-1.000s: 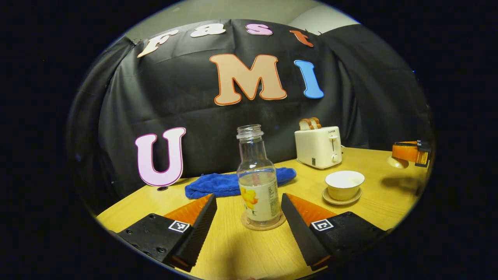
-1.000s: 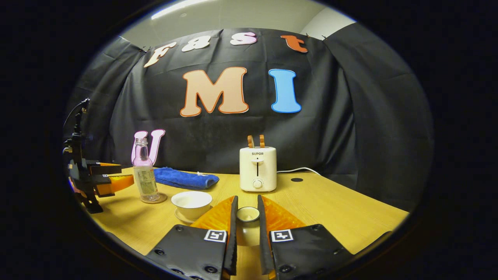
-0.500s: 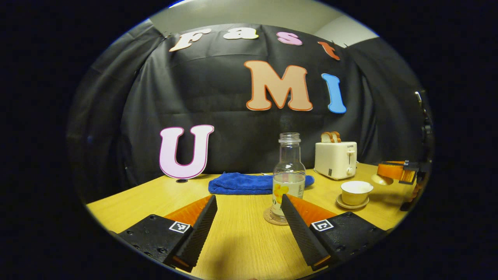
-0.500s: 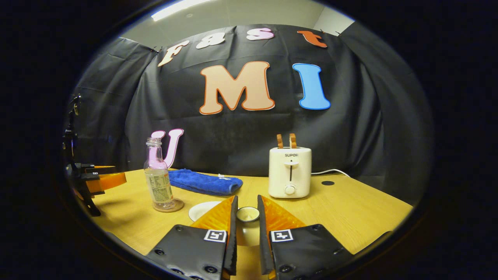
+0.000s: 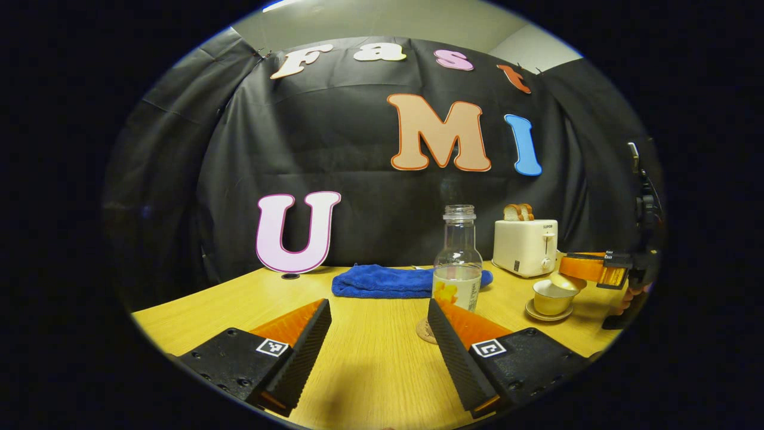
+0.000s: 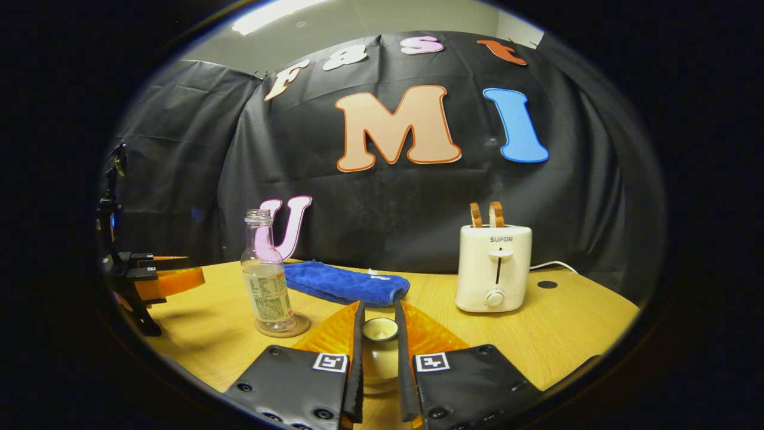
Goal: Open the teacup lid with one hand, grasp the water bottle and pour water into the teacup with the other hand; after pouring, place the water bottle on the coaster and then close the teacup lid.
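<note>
Tabletop (image 5: pixel 370 370): water bottle (image 5: pixel 457 263) upright (mouth up); right hand-held gripper (image 6: pixel 379 334) pinches lid (image 6: pixel 380 329).

We see a table (image 6: pixel 567 328) of smooth, light wood grain with a soft sheen. The bottle (image 6: pixel 265 280) looks like clear, glossy glass or plastic with a paper label, on a matt, cork-like coaster (image 6: pixel 301 326). The towel (image 5: pixel 382 280) is fuzzy cloth. The toaster (image 6: pixel 492 269) is smooth plastic, the teacup (image 5: pixel 550 297) glossy ceramic.
</note>
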`<action>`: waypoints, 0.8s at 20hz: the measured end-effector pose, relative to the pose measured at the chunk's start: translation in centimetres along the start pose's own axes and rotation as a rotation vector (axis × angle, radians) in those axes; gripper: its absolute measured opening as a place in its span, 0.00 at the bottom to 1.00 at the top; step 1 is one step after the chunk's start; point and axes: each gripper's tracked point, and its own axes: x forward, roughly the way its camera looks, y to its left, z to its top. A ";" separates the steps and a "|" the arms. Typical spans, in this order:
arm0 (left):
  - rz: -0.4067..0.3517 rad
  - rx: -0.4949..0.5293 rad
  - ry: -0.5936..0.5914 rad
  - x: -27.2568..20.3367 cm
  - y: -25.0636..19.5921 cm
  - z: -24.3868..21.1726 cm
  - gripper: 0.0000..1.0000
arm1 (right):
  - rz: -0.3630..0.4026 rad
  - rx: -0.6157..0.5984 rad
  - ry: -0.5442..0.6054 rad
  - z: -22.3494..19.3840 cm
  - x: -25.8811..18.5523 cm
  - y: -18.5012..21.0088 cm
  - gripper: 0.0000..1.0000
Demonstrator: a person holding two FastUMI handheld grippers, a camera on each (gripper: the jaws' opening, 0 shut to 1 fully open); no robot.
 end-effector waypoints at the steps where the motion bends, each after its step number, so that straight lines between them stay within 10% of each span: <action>1: 0.001 -0.001 -0.001 0.0 0.0 0.0 0.95 | 0.011 -0.002 0.017 -0.2 0.2 0.3 0.27; 11: 0.000 -0.001 0.001 -0.1 0.0 0.2 0.95 | 0.069 0.000 0.121 -1.7 1.2 1.1 0.28; 16: 0.001 0.000 0.002 -0.2 -0.1 0.1 0.95 | 0.082 0.012 0.123 -1.6 1.1 1.2 0.49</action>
